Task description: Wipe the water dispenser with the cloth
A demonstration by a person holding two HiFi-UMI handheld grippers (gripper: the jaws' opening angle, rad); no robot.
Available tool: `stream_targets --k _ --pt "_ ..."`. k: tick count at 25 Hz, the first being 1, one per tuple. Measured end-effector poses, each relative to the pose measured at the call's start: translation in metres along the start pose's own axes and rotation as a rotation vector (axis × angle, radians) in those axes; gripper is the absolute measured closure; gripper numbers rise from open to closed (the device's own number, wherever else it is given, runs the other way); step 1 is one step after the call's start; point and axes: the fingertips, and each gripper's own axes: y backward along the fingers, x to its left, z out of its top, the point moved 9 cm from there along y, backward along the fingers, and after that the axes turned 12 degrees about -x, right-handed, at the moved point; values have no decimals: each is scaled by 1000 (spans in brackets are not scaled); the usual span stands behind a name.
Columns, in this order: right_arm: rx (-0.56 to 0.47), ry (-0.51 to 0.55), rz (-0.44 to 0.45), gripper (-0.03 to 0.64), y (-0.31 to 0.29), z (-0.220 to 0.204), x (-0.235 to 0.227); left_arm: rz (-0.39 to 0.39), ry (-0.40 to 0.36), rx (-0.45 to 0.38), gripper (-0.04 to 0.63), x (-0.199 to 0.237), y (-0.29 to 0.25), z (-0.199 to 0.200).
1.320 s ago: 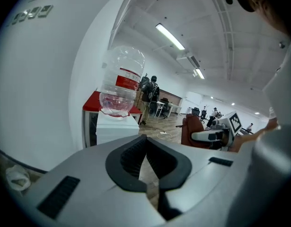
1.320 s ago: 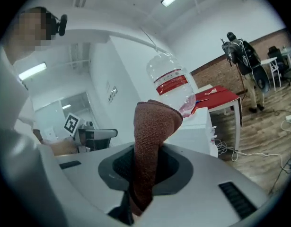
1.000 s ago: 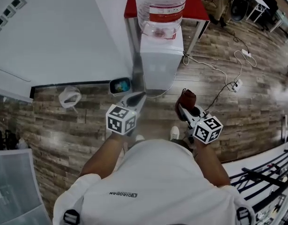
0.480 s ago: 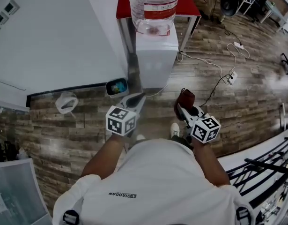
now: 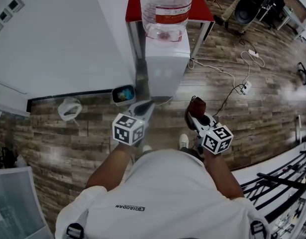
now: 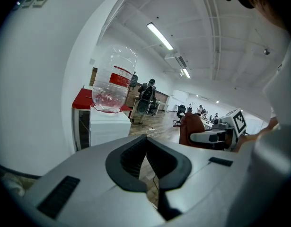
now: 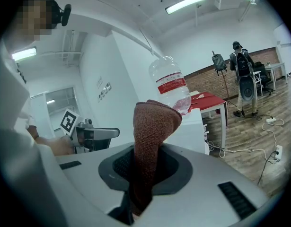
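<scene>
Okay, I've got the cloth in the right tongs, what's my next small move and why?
Probably move the right tongs forward until the cloth meets the white front of the water dispenser. The cloth is clamped and ready, but the dispenser stands apart ahead of it, not yet touched.

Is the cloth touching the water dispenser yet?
Apart. Head view shows bare floor between the cloth, clamped in the right claw, and the water dispenser.

White water dispenser (image 5: 166, 63), upright, clear red-labelled bottle (image 5: 166, 9) on top, reddish-brown knitted cloth (image 5: 194, 107), folded, standing up pinched in the right gripper (image 5: 192, 117), well apart from the dispenser
</scene>
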Motion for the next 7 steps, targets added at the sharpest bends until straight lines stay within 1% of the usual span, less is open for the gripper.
stream_targets --k 7 --pt "-1 7 1 561 3 -2 -5 7 -4 -3 606 -5 -1 -4"
